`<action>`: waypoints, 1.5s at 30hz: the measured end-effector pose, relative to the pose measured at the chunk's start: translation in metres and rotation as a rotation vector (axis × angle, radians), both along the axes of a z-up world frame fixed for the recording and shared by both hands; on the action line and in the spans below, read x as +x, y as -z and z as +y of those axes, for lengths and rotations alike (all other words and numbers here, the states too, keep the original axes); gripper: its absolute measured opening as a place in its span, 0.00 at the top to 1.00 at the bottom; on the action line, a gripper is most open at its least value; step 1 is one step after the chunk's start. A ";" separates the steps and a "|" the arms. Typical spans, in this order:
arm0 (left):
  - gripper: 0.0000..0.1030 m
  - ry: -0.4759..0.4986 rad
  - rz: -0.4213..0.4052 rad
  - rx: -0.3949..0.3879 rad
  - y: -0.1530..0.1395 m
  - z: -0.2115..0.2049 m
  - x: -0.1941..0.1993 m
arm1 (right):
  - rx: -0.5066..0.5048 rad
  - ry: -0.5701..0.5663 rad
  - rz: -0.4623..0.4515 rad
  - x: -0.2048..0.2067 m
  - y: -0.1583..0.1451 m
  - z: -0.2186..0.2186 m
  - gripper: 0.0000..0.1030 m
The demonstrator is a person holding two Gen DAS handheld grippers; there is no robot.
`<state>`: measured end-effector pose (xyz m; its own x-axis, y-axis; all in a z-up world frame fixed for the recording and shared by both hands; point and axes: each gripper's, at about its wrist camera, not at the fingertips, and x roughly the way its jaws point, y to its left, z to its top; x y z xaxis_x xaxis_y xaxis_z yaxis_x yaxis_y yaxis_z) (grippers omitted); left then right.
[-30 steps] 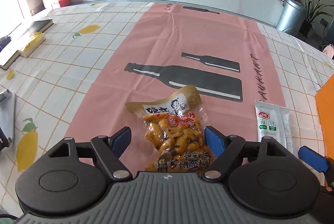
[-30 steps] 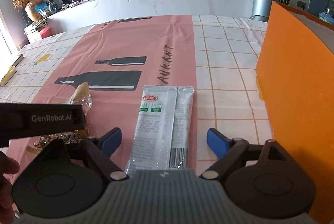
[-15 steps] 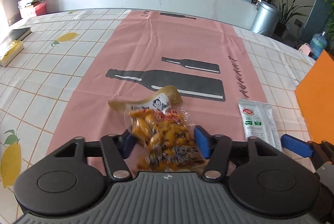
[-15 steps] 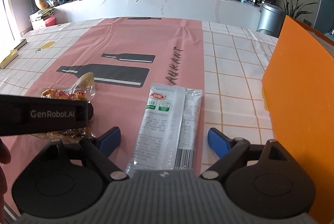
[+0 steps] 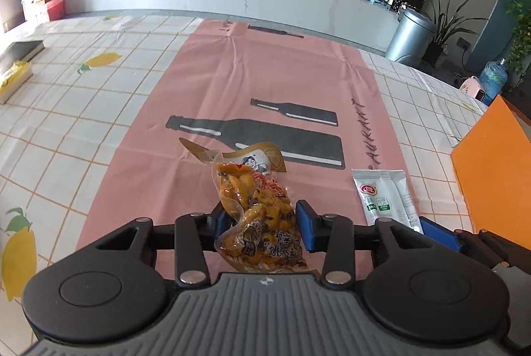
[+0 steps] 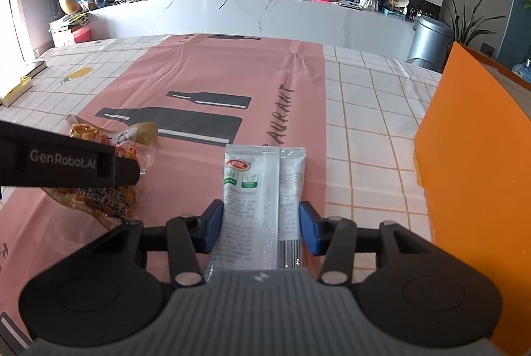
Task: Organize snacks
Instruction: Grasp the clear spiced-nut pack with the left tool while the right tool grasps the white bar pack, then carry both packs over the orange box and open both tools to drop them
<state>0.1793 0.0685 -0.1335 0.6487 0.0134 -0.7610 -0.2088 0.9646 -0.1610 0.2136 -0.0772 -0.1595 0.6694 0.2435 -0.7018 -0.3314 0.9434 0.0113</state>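
Since the earlier frames both tongs had just been closing. The left tongs (image 5: 264, 220), wide apart a second before, now pinched the yellow snack bag (image 5: 255, 206) at lower centre, its top tilted up off the pink runner (image 5: 265, 73). The right tongs (image 6: 262, 223) had closed their blue pads against the white sachet (image 6: 255, 190), lower centre on the counter (image 6: 365, 123), beside the orange box (image 6: 471, 173) at right.

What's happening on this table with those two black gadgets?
A person is tidying snacks with a handheld tool in each hand. The left tool has just closed on a bag of yellow snacks, which looks lifted. The right tool has just closed around a white packet on the pink cloth, beside an orange box.
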 end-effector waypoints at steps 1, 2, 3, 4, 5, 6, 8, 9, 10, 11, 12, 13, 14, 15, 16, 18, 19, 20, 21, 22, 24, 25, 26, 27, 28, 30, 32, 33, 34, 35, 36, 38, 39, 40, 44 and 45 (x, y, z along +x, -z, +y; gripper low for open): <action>0.55 0.002 -0.003 -0.004 -0.002 0.000 -0.001 | 0.003 0.001 0.001 0.000 -0.001 0.000 0.55; 0.55 0.002 -0.006 -0.009 -0.003 0.000 -0.001 | 0.007 0.002 0.001 0.000 -0.002 -0.001 0.55; 0.55 0.001 -0.009 -0.013 -0.006 0.000 -0.002 | 0.011 0.004 0.000 -0.001 -0.003 -0.001 0.55; 0.55 0.000 -0.009 -0.013 -0.008 0.000 -0.003 | 0.015 0.005 -0.001 -0.001 -0.004 -0.002 0.55; 0.55 -0.002 -0.011 -0.012 -0.010 -0.001 -0.004 | 0.019 0.006 -0.003 -0.002 -0.005 -0.003 0.55; 0.55 -0.003 -0.013 -0.009 -0.013 -0.002 -0.004 | 0.024 0.005 -0.005 -0.003 -0.007 -0.003 0.55; 0.55 -0.006 -0.014 -0.003 -0.019 -0.004 -0.006 | 0.037 0.007 -0.012 -0.004 -0.011 -0.006 0.55; 0.55 -0.009 -0.015 -0.004 -0.022 -0.005 -0.007 | 0.043 0.007 -0.017 -0.006 -0.014 -0.007 0.55; 0.55 -0.012 -0.020 -0.007 -0.025 -0.005 -0.008 | 0.047 0.006 -0.024 -0.008 -0.017 -0.009 0.55; 0.55 -0.015 -0.025 -0.007 -0.029 -0.006 -0.010 | 0.051 0.006 -0.031 -0.010 -0.020 -0.010 0.55; 0.55 -0.018 -0.030 -0.006 -0.032 -0.007 -0.011 | 0.056 0.005 -0.042 -0.013 -0.024 -0.012 0.55; 0.55 -0.019 -0.035 -0.006 -0.036 -0.008 -0.013 | 0.058 0.004 -0.053 -0.016 -0.027 -0.014 0.55; 0.55 -0.020 -0.039 -0.007 -0.039 -0.009 -0.014 | 0.056 0.004 -0.065 -0.018 -0.031 -0.015 0.55; 0.55 -0.020 -0.041 -0.008 -0.043 -0.010 -0.015 | 0.052 0.004 -0.078 -0.021 -0.035 -0.017 0.55; 0.55 -0.019 -0.045 -0.008 -0.046 -0.012 -0.016 | 0.052 0.009 -0.090 -0.024 -0.039 -0.020 0.55; 0.55 -0.013 -0.061 -0.011 -0.055 -0.015 -0.019 | 0.070 0.022 -0.108 -0.029 -0.050 -0.027 0.55; 0.55 -0.008 -0.071 -0.012 -0.060 -0.017 -0.021 | 0.082 0.028 -0.112 -0.030 -0.055 -0.031 0.55; 0.55 -0.002 -0.083 -0.013 -0.065 -0.020 -0.023 | 0.095 0.034 -0.116 -0.032 -0.061 -0.035 0.55; 0.55 0.004 -0.095 -0.013 -0.070 -0.022 -0.025 | 0.107 0.042 -0.119 -0.034 -0.067 -0.039 0.56; 0.55 0.011 -0.107 -0.014 -0.075 -0.025 -0.027 | 0.118 0.050 -0.122 -0.035 -0.072 -0.042 0.56; 0.55 0.028 -0.128 -0.017 -0.084 -0.030 -0.031 | 0.135 0.063 -0.128 -0.039 -0.083 -0.049 0.56; 0.55 0.037 -0.137 -0.020 -0.089 -0.033 -0.033 | 0.141 0.067 -0.132 -0.043 -0.089 -0.053 0.56; 0.55 0.046 -0.148 -0.026 -0.094 -0.035 -0.035 | 0.144 0.072 -0.135 -0.046 -0.094 -0.056 0.56; 0.55 0.055 -0.158 -0.033 -0.099 -0.037 -0.037 | 0.145 0.078 -0.142 -0.050 -0.100 -0.061 0.56; 0.55 0.063 -0.166 -0.039 -0.103 -0.040 -0.039 | 0.146 0.085 -0.152 -0.055 -0.106 -0.066 0.56; 0.55 0.078 -0.181 -0.039 -0.111 -0.046 -0.044 | 0.152 0.104 -0.168 -0.062 -0.117 -0.078 0.56; 0.55 0.095 -0.191 -0.041 -0.118 -0.053 -0.048 | 0.167 0.127 -0.174 -0.069 -0.129 -0.091 0.56; 0.55 0.108 -0.194 -0.043 -0.120 -0.056 -0.050 | 0.177 0.138 -0.173 -0.072 -0.134 -0.098 0.56; 0.55 0.119 -0.196 -0.045 -0.123 -0.060 -0.051 | 0.187 0.148 -0.173 -0.075 -0.139 -0.105 0.56; 0.55 0.133 -0.197 -0.048 -0.125 -0.063 -0.053 | 0.192 0.154 -0.175 -0.078 -0.144 -0.110 0.56; 0.55 0.146 -0.200 -0.051 -0.127 -0.067 -0.054 | 0.193 0.158 -0.180 -0.081 -0.149 -0.116 0.56; 0.55 0.175 -0.205 -0.058 -0.132 -0.073 -0.055 | 0.181 0.160 -0.191 -0.087 -0.158 -0.125 0.56; 0.55 0.193 -0.203 -0.061 -0.134 -0.077 -0.056 | 0.172 0.157 -0.194 -0.090 -0.162 -0.129 0.56; 0.55 0.208 -0.202 -0.062 -0.136 -0.081 -0.055 | 0.163 0.150 -0.196 -0.094 -0.166 -0.134 0.56; 0.55 0.274 -0.183 -0.054 -0.143 -0.099 -0.053 | 0.132 0.143 -0.193 -0.105 -0.182 -0.154 0.56; 0.55 0.294 -0.178 -0.064 -0.144 -0.104 -0.053 | 0.114 0.151 -0.198 -0.107 -0.186 -0.160 0.56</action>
<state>0.1266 -0.0352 0.0102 0.7402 -0.2375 -0.6290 0.1129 0.9662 -0.2319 0.1066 -0.2371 0.0267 0.8254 0.2005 -0.5278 -0.1936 0.9786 0.0690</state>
